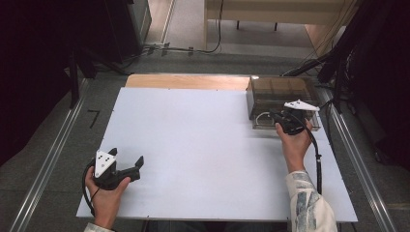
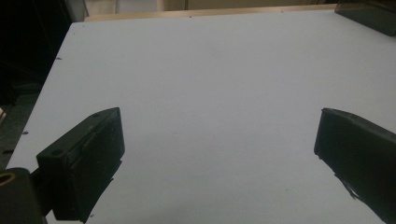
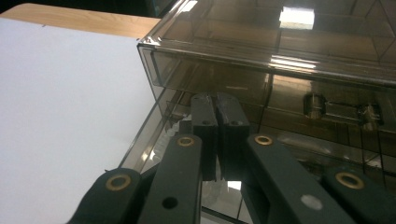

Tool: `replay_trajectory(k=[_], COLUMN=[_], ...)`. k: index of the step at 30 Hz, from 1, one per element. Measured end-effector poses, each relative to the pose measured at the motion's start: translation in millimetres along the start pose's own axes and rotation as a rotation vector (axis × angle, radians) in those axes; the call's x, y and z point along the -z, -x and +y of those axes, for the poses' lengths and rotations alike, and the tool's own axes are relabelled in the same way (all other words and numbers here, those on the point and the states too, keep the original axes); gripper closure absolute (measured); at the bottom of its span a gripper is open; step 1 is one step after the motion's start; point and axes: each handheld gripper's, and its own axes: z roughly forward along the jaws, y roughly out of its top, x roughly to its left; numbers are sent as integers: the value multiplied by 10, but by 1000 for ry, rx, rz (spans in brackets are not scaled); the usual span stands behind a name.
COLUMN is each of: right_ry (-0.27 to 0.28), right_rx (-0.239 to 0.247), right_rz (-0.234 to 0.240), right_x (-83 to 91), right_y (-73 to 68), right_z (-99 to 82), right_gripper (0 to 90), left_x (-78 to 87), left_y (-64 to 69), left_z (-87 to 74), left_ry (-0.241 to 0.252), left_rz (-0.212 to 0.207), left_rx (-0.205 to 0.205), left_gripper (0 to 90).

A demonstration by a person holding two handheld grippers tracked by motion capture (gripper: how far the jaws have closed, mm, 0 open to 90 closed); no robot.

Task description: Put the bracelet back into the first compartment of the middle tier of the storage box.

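Smoky translucent drawer box (image 1: 282, 99) — right gripper (image 3: 217, 100) jaws closed inside.

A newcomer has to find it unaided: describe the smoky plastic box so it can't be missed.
Start at the white tabletop and go to its far right corner. The box sits there, with the right gripper at its near wall, jaws together. It is tinted see-through brown plastic with inner dividers.

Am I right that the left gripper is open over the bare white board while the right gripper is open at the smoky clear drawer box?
Not quite. The right gripper is shut, jaws pressed together at the drawer box, as the right gripper view shows. The left gripper is indeed open over the bare white board.
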Motion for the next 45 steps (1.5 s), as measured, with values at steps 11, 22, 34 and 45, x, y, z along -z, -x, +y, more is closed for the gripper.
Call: replay_trajectory(k=[11, 22, 34, 45], right_ry=[-43, -44, -14, -29], right_rx=[48, 42, 26, 9], right_rz=[-16, -31, -46, -19], right_x=[-61, -49, 62, 163], right_y=[-24, 5, 69, 106], right_z=[-51, -83, -138, -228], right_gripper=[851, 736, 549, 257], left_x=[-1, 0, -9, -11], left_y=[-1, -1, 8, 9], left_z=[-1, -1, 1, 1], left_ry=[-4, -4, -4, -3], left_rz=[-1, 0, 5, 6], left_rx=[-1, -3, -7, -8], left_gripper=[18, 18, 18, 18])
